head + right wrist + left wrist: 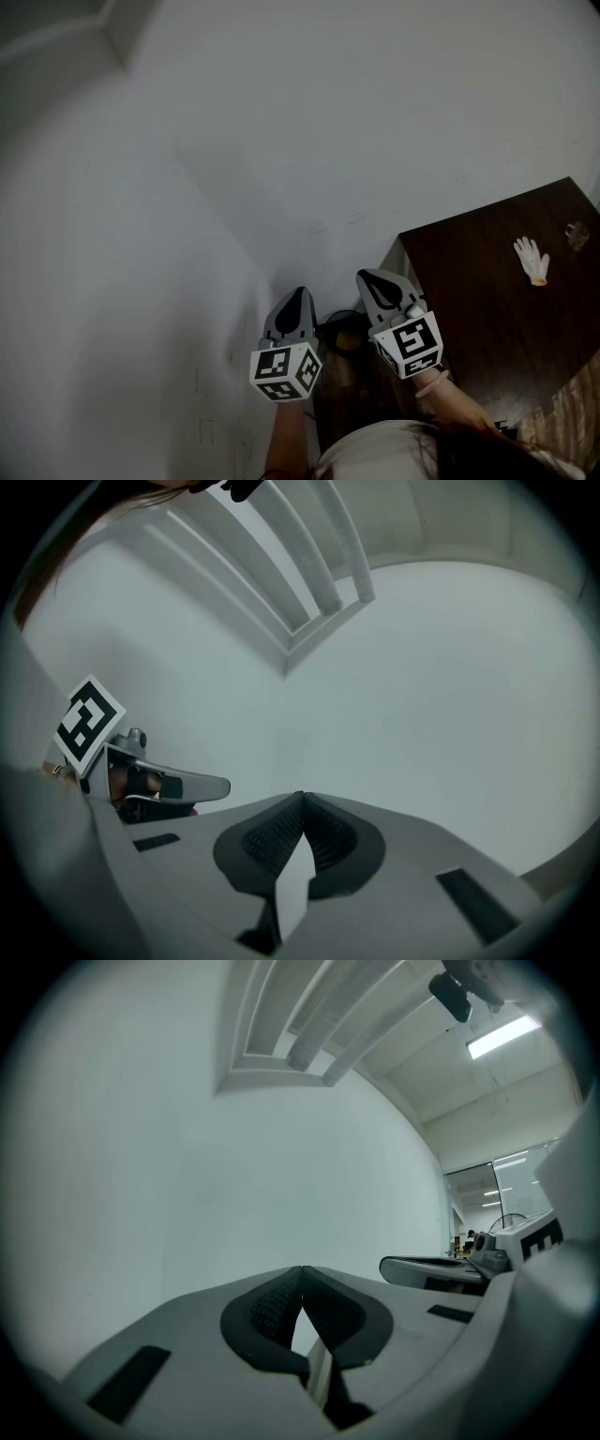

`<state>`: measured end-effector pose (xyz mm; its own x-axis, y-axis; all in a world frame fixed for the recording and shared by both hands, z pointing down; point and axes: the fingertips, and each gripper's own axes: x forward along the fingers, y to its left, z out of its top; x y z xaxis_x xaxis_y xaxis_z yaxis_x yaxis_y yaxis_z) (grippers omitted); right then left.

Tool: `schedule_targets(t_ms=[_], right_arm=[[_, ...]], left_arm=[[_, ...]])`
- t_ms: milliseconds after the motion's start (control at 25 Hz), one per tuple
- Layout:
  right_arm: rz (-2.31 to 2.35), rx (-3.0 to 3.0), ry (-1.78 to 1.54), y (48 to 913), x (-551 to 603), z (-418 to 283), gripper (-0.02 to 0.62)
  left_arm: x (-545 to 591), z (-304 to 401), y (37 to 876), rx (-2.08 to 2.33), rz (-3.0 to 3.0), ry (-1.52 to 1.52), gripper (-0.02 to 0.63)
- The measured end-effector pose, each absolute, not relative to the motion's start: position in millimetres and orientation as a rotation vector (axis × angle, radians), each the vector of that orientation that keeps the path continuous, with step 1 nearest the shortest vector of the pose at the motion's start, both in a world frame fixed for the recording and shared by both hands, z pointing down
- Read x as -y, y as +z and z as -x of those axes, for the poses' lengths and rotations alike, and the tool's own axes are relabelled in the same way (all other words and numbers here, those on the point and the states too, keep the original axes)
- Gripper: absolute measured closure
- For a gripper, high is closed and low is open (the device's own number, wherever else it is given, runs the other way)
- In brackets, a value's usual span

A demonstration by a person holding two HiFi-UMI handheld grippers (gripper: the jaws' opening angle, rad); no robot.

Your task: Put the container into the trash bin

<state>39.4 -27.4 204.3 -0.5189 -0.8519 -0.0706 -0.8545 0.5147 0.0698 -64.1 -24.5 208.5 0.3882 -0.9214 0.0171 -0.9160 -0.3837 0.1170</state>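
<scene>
No container and no trash bin can be made out in any view. In the head view both grippers are held level, side by side, pointing at a white wall [309, 131]. My left gripper [298, 292] is shut with nothing between its jaws, and in its own view the tips [302, 1269] meet against the bare wall. My right gripper [369, 278] is shut too and holds nothing, its tips [302, 797] closed in its own view. Each gripper shows in the other's view: the right one [441, 1266] and the left one [178, 785].
A dark brown table [487, 319] stands at the right, against the wall. On it lie a white glove [532, 260] and a small unclear object [576, 234]. Low between the grippers is a dark shape with something yellowish [345, 336]. A ceiling light [503, 1035] glows far right.
</scene>
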Motion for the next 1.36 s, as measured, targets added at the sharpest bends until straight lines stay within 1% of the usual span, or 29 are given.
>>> schedule_targets(t_ms=[520,1360], right_arm=[[1.574,-2.718,0.140,211.8,21.8,-35.8,0.588],[1.553,-2.779,0.103,229.4,36.5,-20.7,0.588]], left_arm=[[16.1,67.9,204.9,1.645,-2.541,-0.115,0.586],[33.7,65.2,227.7,1.594,-2.506,-0.097,0.586]])
